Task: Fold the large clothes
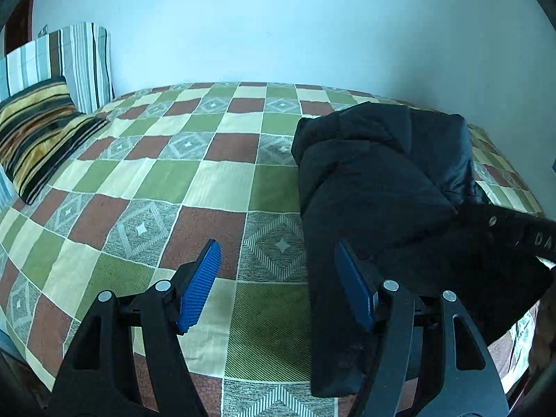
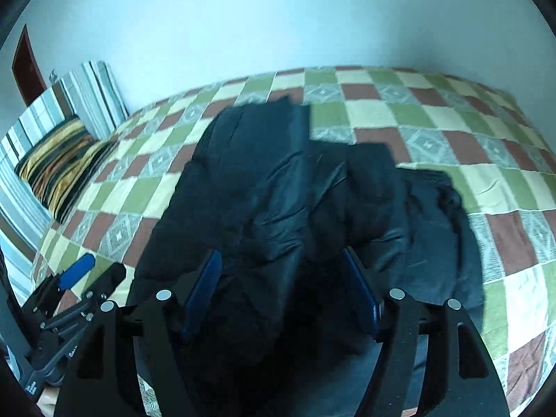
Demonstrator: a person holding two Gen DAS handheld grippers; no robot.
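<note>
Two wrist views over a bed [image 1: 222, 173] covered with a checked spread of green, cream, brown and grey diamond-patterned squares. A black padded jacket [image 1: 375, 191] lies bundled on the spread, folded over itself into a long, thick heap; in the left wrist view it fills the right part of the bed, running from the far edge towards the near one. The left gripper [image 1: 278, 285] stands open above the bed, its blue ribbed pads [image 1: 199, 285] well apart: the left finger is over bare spread, the right finger is at the jacket's near left edge, and nothing is clamped between them. In the right wrist view the jacket [image 2: 278, 187] occupies the centre, its shiny outer fabric creased into several overlapping layers, with a flatter dark part spread out to the right. The right gripper [image 2: 281, 288] is likewise open, directly over the jacket; the dark fabric lies beneath and between its fingers, but the pads do not press on it. The left gripper [image 2: 74, 278] appears at the lower left of this view, just beside the jacket's left edge. At the head of the bed, against the pale wall [image 1: 278, 27], a gold-and-black striped cushion [image 1: 45, 135] leans on a pillow striped in grey, white and brown [image 1: 83, 62].
</note>
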